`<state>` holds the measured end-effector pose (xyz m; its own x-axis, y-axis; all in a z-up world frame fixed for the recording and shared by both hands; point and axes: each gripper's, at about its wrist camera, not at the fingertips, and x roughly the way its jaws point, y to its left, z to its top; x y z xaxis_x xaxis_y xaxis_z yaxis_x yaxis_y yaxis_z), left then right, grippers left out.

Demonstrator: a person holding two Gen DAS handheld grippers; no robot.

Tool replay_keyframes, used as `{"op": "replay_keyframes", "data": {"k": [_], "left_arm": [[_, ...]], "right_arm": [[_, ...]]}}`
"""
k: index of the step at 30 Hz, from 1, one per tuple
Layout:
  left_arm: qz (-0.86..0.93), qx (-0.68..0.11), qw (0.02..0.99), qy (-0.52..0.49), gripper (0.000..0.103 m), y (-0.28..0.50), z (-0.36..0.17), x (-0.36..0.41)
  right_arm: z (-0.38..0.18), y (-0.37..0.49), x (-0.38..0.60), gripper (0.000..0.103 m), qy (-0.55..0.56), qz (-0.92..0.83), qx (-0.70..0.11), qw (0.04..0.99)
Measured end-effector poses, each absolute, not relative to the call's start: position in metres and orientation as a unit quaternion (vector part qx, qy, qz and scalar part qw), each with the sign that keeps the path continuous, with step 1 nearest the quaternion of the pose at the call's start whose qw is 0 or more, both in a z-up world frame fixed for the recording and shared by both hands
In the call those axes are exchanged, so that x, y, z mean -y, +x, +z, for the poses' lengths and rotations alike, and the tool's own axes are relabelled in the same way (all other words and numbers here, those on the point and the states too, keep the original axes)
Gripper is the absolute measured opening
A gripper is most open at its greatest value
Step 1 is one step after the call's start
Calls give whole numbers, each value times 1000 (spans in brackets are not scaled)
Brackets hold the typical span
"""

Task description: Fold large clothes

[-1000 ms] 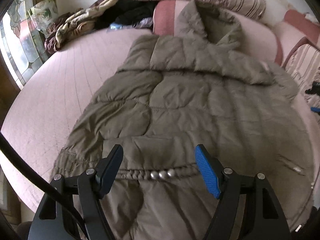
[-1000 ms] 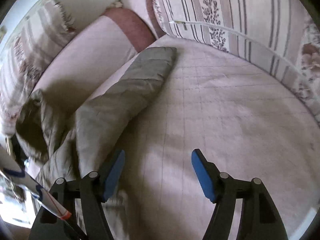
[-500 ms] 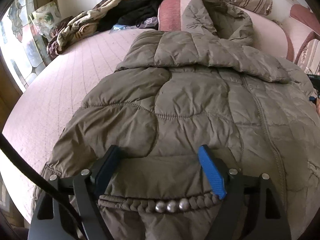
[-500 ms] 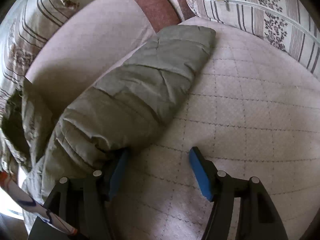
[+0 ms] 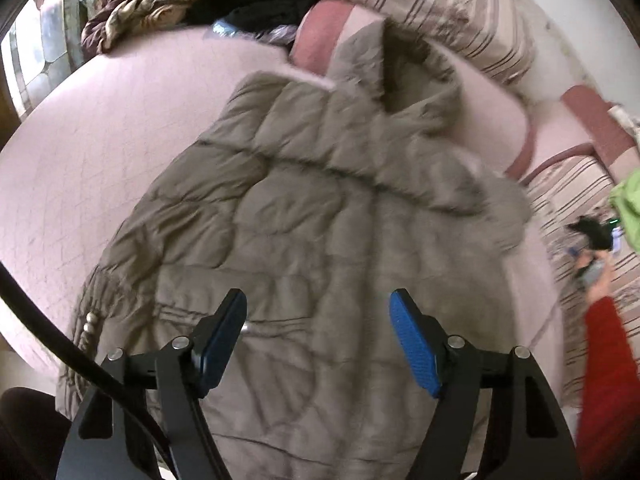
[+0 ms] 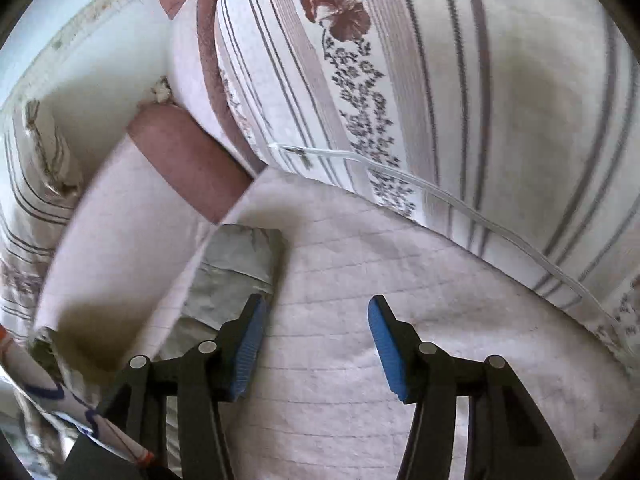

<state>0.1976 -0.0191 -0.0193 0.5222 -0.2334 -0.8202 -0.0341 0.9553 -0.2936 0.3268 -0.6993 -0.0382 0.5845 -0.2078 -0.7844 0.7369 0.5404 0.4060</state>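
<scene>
No fold shows yet: the jacket (image 5: 320,240) lies flat on the bed (image 5: 120,140), its sleeve (image 6: 240,256) outstretched, while the left tool (image 5: 318,336) and the right tool (image 6: 316,340), whose jaws have just been closing, are both spread and pinching nothing.

- Padded coat (image 5: 320,216): motion-blurred in the left wrist view; hem cut off by the lower edge and hidden behind the gripper frame. Snap studs (image 5: 90,322) at its left border smeared, count unreadable.
- Coat sleeve (image 6: 240,264): only the cuff end shows in the right wrist view; the rest runs behind the left finger (image 6: 248,344).
- Heap of clothes (image 5: 168,4): cropped by the upper edge, items not separable.
- Person's red sleeve (image 5: 608,368): cut off at the right edge; the hand (image 5: 596,280) and dark object it holds blurred, unidentifiable.
- Striped cushion (image 6: 480,100): runs off the frame.
</scene>
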Motion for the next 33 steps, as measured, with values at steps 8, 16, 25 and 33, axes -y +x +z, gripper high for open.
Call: {"op": "replay_keyframes", "data": {"k": [8,16,25,33], "left_arm": [[-6,-478,876,-63,73,217,-41,35],[44,-469,881,-45,73,253,-70,10],[67,-467,881,-41,73,280,-92,-22],[47,-466,876,-116,73,272,-94,-64]], "right_arm": [[-138,364,681,59,483,-215,-371,763],[-152,414,665,47,493,-175,-342,780],[-88,434,633,7,379,-195,-363,828],[46,379,549,6,356,-81,-291,884]]}}
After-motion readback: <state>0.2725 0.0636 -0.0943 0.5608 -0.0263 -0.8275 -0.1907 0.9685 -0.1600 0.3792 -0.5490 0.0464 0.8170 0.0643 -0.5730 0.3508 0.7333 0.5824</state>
